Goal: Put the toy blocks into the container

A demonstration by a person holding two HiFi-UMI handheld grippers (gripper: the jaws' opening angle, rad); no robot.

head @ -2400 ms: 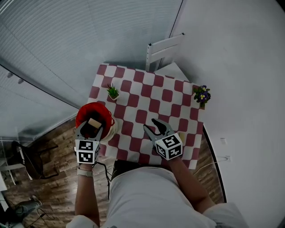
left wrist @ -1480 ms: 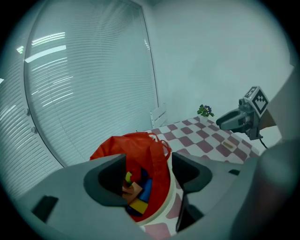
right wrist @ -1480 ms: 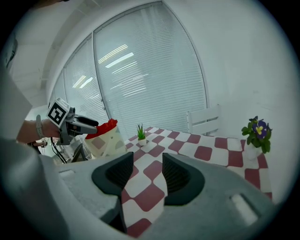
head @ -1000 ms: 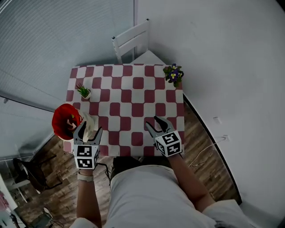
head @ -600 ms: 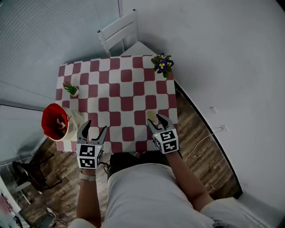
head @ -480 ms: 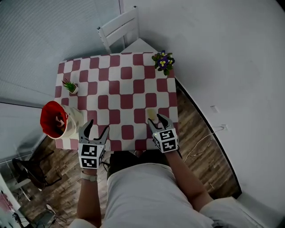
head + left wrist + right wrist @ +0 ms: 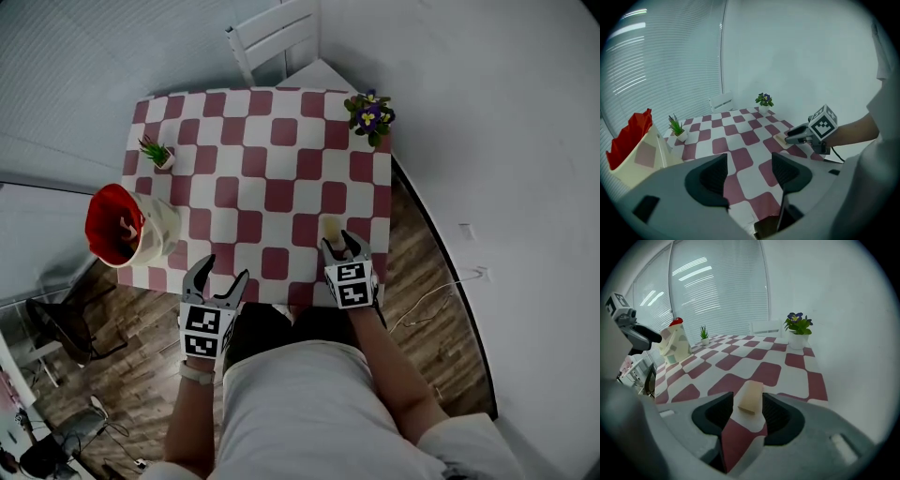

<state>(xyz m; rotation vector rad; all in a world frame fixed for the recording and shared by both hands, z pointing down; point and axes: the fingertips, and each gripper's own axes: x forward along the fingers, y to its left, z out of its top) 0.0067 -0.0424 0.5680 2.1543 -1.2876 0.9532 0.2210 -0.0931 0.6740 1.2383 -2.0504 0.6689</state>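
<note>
Straddling: your R gripper fingers apart, toy block between, set to clamp.
L gripper: fingers released, empty, spare.

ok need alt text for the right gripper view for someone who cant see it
The right gripper has its jaws apart on either side of a tan toy block lying on a red-and-white checked table. Farther back stand a cream container with red lining, a small green plant and a potted purple flower; the left gripper shows at the left edge.
</note>
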